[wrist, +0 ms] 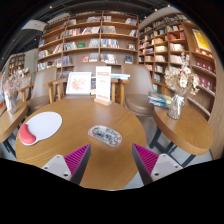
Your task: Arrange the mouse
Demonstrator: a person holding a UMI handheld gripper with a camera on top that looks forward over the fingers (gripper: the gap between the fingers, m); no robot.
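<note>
A small oblong grey-and-white speckled object, which looks like the mouse, lies on the round wooden table, just ahead of my fingers and a little left of the midline. A white oval mouse pad with a red wrist rest lies on the table to the left of it, well apart. My gripper is open and empty. Its magenta pads stand wide apart above the table's near part, with bare wood between them.
Two upright display boards stand at the table's far edge. Chairs ring the table. A second wooden table at the right carries a vase-like object. Bookshelves line the back walls.
</note>
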